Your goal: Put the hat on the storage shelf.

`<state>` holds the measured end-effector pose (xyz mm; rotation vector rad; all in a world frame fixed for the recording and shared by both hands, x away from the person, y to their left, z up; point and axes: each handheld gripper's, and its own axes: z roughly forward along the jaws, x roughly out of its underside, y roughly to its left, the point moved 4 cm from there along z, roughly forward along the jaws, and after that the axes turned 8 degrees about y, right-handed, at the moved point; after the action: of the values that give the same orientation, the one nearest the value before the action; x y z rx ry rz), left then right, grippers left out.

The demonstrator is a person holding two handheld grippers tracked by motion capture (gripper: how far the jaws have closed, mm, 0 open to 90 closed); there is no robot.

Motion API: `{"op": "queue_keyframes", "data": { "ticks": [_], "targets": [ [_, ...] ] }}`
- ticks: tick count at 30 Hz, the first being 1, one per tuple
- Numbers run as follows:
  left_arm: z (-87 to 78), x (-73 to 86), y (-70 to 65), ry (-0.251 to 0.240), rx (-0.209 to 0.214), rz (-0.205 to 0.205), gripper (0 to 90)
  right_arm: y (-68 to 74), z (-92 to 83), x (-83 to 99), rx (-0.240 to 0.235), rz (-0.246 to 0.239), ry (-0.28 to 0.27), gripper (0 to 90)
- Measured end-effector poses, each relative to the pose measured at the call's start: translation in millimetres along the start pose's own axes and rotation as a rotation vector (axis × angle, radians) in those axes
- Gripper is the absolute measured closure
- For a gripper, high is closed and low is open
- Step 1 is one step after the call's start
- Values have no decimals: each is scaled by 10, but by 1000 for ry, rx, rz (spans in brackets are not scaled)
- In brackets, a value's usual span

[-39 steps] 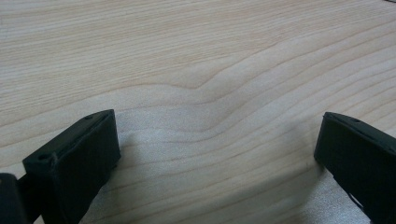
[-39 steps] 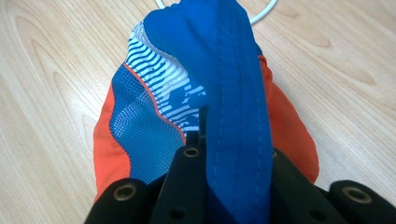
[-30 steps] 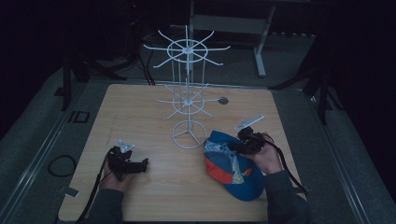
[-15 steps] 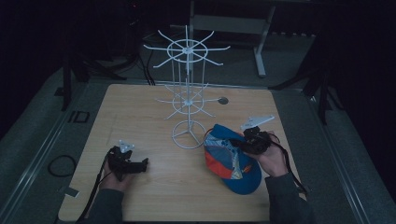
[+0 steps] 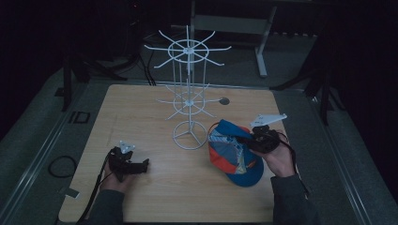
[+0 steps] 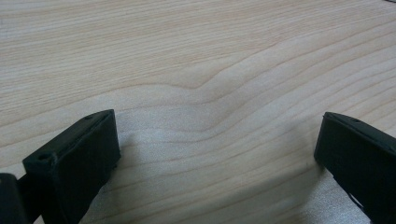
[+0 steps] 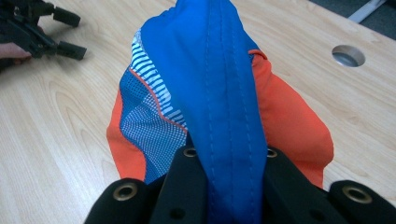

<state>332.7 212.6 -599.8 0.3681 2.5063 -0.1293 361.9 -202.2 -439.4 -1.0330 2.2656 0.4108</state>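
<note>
On the wooden table (image 5: pixel 155 117), right tool (image 5: pixel 248 140) clamped on blue-orange cap (image 5: pixel 234 157), left tool (image 5: pixel 141 165) wide open, empty.

Blue-orange cap (image 5: pixel 234 152) with striped panel, crumpled, pinched at blue seam, beside white rack base.

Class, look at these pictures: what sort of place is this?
Probably a dim lab or workshop set up for recording: a wooden table with a white wire rack, cables on the floor, and a hand-held right gripper pinching a cap.
</note>
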Motion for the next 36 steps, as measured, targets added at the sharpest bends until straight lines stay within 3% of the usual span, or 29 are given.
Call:
{"op": "queue_keyframes", "data": {
  "ticks": [36],
  "targets": [
    [-1, 0, 2, 1, 0, 2, 2, -91, -533, 16, -44, 32, -162, 880]
  ]
}}
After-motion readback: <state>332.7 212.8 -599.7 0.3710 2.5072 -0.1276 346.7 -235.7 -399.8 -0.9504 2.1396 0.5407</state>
